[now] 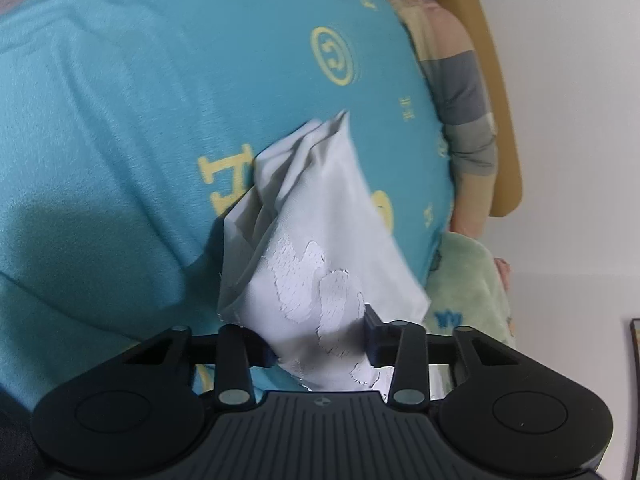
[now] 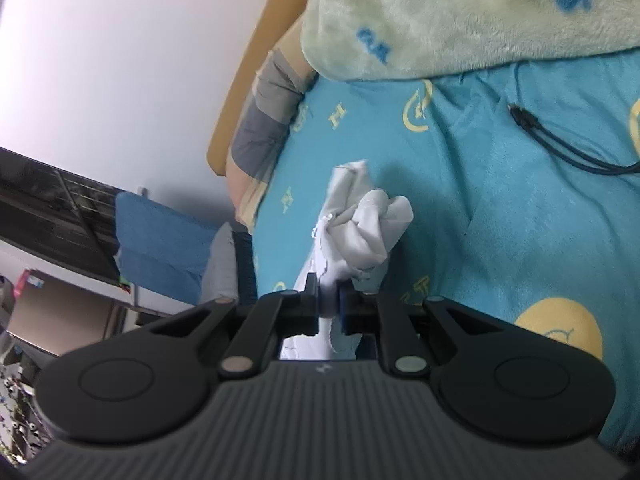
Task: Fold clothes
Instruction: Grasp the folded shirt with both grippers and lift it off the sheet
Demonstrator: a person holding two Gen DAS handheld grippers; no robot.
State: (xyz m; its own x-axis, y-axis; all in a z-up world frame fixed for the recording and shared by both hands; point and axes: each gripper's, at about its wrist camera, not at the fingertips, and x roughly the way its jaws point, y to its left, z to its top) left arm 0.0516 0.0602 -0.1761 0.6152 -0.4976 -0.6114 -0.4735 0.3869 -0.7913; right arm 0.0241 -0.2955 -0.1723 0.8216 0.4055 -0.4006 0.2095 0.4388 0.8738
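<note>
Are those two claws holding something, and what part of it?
Both hold the white garment: the left gripper has a broad bunch of it, the right gripper pinches a narrow gathered fold.

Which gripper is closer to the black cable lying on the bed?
Right. The black cable lies ahead and to the side of the right gripper; the left gripper's view shows no cable.

Both wrist views look down close on the teal bedspread, sharing the white garment.
</note>
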